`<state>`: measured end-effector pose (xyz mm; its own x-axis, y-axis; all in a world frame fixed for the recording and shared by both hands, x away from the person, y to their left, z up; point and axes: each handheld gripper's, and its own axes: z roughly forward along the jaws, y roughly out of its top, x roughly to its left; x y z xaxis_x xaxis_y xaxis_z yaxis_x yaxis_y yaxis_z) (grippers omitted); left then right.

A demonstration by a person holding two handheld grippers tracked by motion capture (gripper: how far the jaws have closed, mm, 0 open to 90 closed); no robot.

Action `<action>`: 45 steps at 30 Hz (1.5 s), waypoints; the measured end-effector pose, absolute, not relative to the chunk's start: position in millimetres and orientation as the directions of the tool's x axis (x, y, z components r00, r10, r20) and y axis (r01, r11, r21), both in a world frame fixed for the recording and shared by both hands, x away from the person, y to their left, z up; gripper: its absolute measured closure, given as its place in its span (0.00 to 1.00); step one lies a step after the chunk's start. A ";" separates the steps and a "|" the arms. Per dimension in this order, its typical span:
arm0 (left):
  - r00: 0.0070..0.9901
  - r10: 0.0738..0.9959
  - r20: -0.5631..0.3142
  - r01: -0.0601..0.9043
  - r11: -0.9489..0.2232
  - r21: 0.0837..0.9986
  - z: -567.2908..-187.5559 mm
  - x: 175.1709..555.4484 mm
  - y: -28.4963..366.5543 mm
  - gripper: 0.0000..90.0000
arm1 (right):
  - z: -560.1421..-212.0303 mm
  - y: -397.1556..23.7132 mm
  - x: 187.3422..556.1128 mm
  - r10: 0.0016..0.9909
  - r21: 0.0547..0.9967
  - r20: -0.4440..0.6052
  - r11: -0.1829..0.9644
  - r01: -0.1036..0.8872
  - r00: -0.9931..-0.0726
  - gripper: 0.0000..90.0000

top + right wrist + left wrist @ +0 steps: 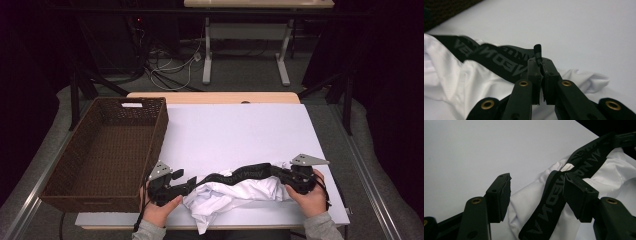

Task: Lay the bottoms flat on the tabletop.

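At the table's near edge, a white garment (235, 196) with a black waistband (240, 173) lies crumpled beside a basket (107, 150) | right gripper (540, 65) pinches the band's end | left gripper (536, 195) gapes around the band (no pinch) | risk: pulling now lets the left side slip.

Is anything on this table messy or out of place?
The white garment lies crumpled, a corner drooping over the table's near edge. Its black waistband is stretched between the two grippers; the wicker basket overhangs the table's left side.
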<state>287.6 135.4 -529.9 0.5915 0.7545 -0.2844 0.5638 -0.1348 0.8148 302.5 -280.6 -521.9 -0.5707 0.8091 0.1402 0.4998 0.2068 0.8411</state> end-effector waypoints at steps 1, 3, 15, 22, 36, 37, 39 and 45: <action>0.591 0.754 -0.287 0.567 -0.134 0.813 -529.8 287.8 135.3 0.44 | -518.2 -282.9 299.4 0.809 0.857 0.130 0.199 0.475 -0.573 0.96; 0.591 0.753 -0.289 0.562 -0.127 0.818 -530.5 288.8 134.1 0.45 | -510.4 -288.9 293.3 0.814 0.874 0.126 0.179 0.452 -0.567 0.96; 0.579 0.766 -0.281 0.601 -0.168 0.781 -544.4 303.9 123.9 0.59 | -499.2 -318.4 274.1 0.844 0.915 0.117 0.114 0.388 -0.524 0.96; 0.559 0.766 -0.319 0.664 -0.183 0.725 -563.5 310.7 120.6 0.66 | -507.0 -324.9 269.8 0.851 0.908 0.121 0.113 0.404 -0.511 0.96; 0.605 0.734 -0.307 0.650 -0.232 0.724 -567.7 308.1 106.7 0.71 | -523.1 -329.2 264.2 0.858 0.889 0.134 0.117 0.443 -0.495 0.96; 0.605 0.736 -0.305 0.647 -0.231 0.727 -568.1 308.3 105.2 0.71 | -523.1 -329.5 264.3 0.859 0.888 0.132 0.119 0.444 -0.495 0.96; 0.609 0.737 -0.294 0.642 -0.240 0.728 -568.3 307.6 103.2 0.71 | -524.2 -329.2 265.4 0.857 0.890 0.133 0.118 0.441 -0.498 0.96; 0.606 0.741 -0.290 0.654 -0.256 0.711 -566.8 308.2 101.7 0.85 | -525.7 -328.4 266.2 0.859 0.886 0.135 0.119 0.449 -0.494 0.96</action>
